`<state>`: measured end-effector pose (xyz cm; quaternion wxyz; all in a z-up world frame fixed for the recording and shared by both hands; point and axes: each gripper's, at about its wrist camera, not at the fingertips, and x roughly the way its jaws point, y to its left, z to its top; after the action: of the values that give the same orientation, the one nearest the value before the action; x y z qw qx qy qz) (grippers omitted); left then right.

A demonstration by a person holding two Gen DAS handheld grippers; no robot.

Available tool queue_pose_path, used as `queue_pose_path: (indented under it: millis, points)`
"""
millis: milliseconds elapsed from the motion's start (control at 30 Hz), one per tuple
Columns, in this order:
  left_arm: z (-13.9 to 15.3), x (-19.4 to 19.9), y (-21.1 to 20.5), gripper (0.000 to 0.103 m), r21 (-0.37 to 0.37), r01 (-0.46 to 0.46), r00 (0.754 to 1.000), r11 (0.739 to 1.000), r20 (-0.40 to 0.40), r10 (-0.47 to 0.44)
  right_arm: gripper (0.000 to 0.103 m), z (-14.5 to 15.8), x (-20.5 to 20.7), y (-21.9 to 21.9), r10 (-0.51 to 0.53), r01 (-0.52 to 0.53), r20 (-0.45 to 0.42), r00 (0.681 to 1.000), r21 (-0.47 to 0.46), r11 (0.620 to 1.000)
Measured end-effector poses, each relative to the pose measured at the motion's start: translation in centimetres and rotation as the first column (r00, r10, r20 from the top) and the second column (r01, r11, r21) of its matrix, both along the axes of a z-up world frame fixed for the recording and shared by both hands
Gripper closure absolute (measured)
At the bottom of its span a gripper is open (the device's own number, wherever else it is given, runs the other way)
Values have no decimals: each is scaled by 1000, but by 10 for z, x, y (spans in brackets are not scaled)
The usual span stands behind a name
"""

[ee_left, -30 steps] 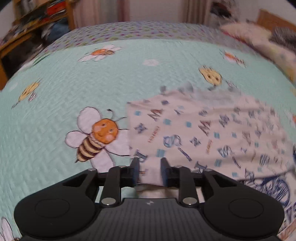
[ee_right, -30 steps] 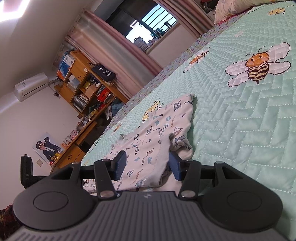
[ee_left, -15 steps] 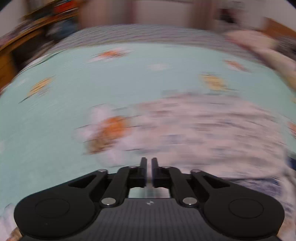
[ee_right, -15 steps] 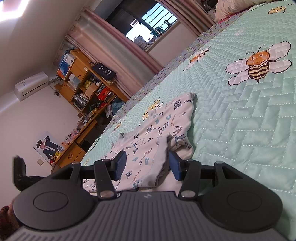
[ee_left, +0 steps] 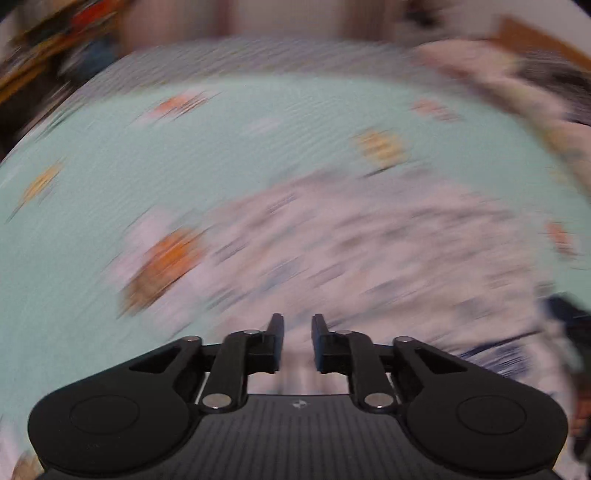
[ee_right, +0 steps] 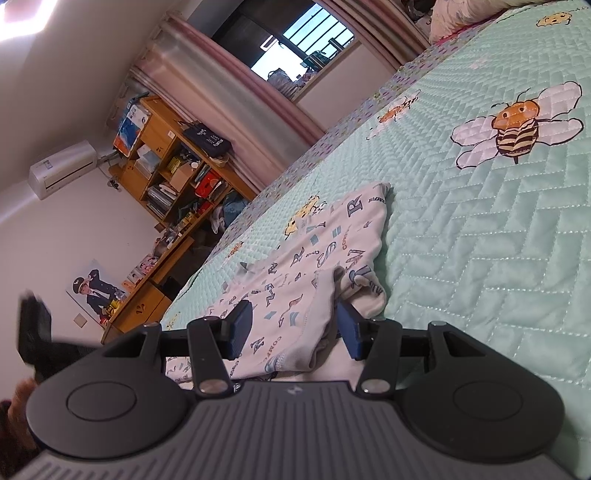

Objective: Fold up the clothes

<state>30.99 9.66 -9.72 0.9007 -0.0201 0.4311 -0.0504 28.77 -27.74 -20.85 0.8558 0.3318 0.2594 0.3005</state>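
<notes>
A white garment with blue letter print (ee_right: 317, 258) lies crumpled on the mint quilted bedspread (ee_right: 480, 240). My right gripper (ee_right: 293, 325) is open, low over the bed, with a fold of the garment's near edge lying between its blue pads. In the left wrist view everything is motion-blurred; the garment (ee_left: 369, 251) spreads ahead and to the right. My left gripper (ee_left: 297, 328) is slightly open with a narrow gap, just above the garment's near edge. The left gripper also shows at the far left of the right wrist view (ee_right: 35, 332).
The bedspread carries bee prints (ee_right: 517, 125). Pillows (ee_right: 465, 14) lie at the bed's head. A wooden shelf unit and desk (ee_right: 173, 184) stand beyond the bed's far side, beside curtains and a window (ee_right: 295, 48).
My left gripper closed almost fully half a second ago and has now opened a little, while moving fast. My right gripper has stayed open at the garment's edge.
</notes>
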Motion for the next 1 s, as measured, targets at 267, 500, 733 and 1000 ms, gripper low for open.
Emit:
queue_pose_path:
  millis: [267,500,733,1000]
  points:
    - [-43,47,57,100,135,-183,979,974,-71,193,50,-1,2,-2,13,-13,-3,1000,14,1000]
    - [-5,28,76,72,-82,-157,988,984,-20,156,50,-1,3,0,20,-20,-5,1000,12,1000]
    - [-42,8,20,45,76,47,992,996,-120,-38,50,-2,4,-1,19,-19,-6,1000,18,1000]
    - [-16,-30,60,43,-57,-23,998,998,-56,20,50,1,5,2,12,-13,-7,1000,-22,1000]
